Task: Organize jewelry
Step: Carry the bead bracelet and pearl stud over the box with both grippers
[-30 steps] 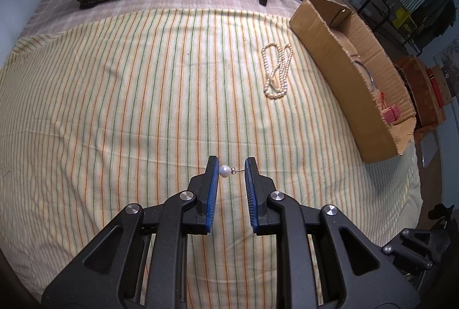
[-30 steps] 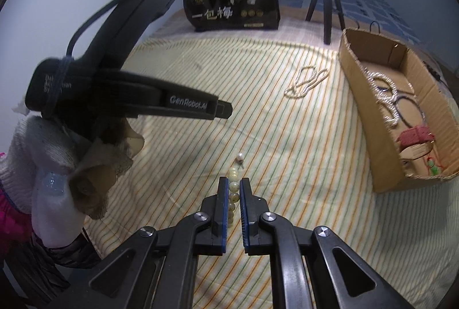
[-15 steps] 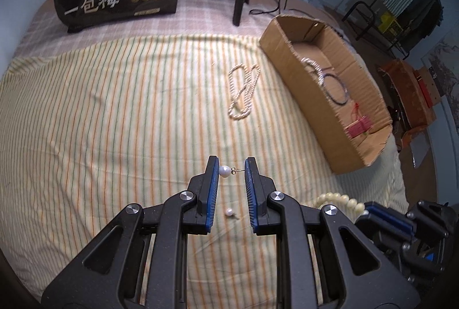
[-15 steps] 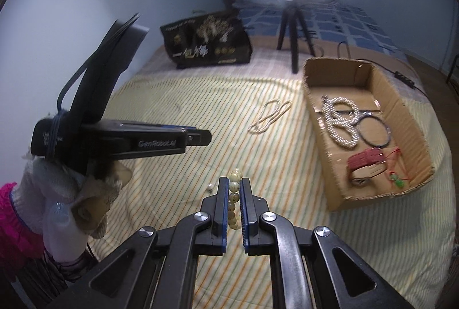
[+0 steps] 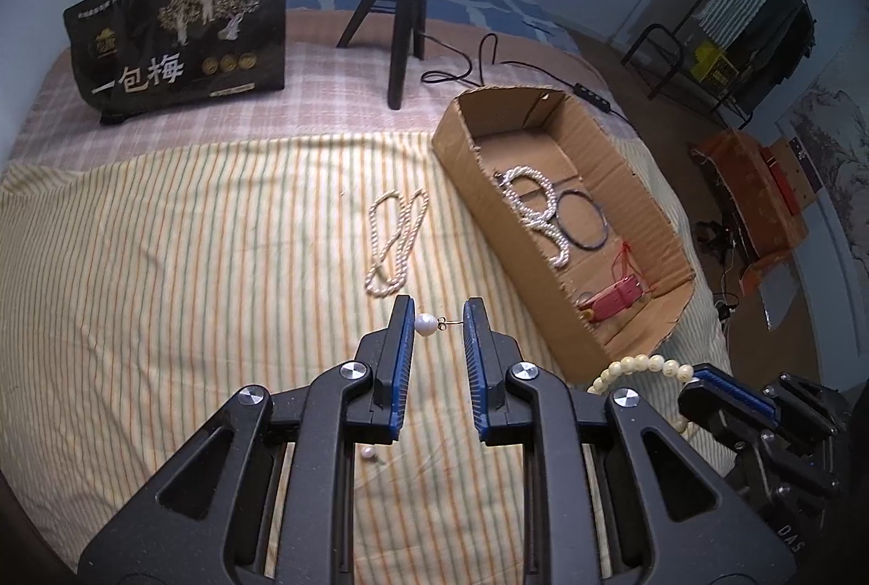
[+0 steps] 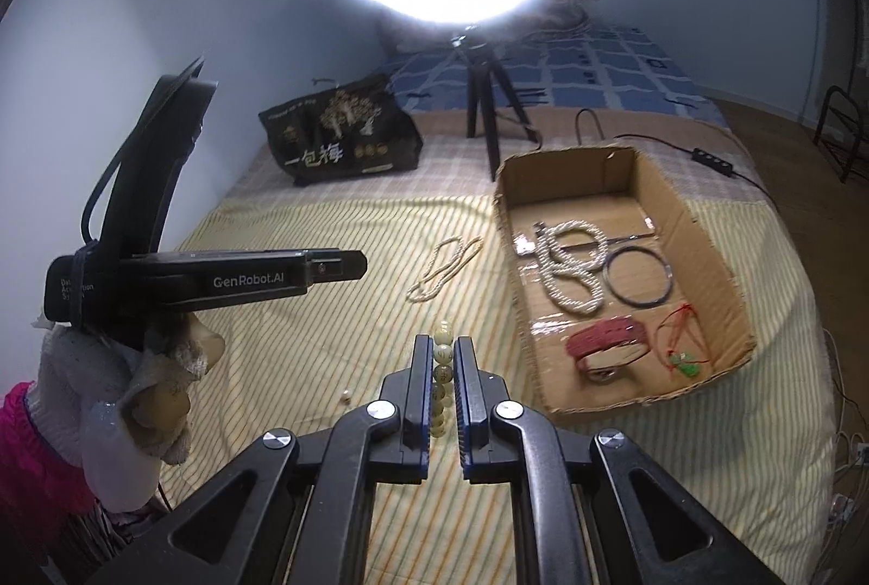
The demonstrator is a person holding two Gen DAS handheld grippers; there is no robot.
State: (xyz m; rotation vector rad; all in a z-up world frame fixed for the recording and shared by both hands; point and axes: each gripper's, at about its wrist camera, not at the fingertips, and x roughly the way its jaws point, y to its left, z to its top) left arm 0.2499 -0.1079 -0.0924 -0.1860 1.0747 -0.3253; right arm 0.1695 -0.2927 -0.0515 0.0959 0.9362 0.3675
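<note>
My left gripper (image 5: 439, 320) is shut on a pearl earring (image 5: 424, 324), pearl against the left pad and post against the right, held above the striped cloth. A second pearl earring (image 5: 369, 453) lies on the cloth beneath it. My right gripper (image 6: 441, 357) is shut on a pale bead bracelet (image 6: 442, 362), which also shows in the left wrist view as a bead arc (image 5: 635, 364). A white pearl necklace (image 5: 395, 241) lies on the cloth left of the open cardboard box (image 5: 641, 188), which holds a bead rope, a dark ring and red pieces.
A dark printed bag (image 5: 179, 36) and a ring-light tripod (image 5: 404, 4) with its cable stand at the back of the bed. A gloved hand (image 6: 136, 384) holds the left gripper's handle. The bed's right edge drops to a floor with a rack and boxes.
Both grippers have risen and tilted up, so the box, bag and tripod show more fully. The earring and the bracelet stay gripped. The second earring has come into sight under the left gripper.
</note>
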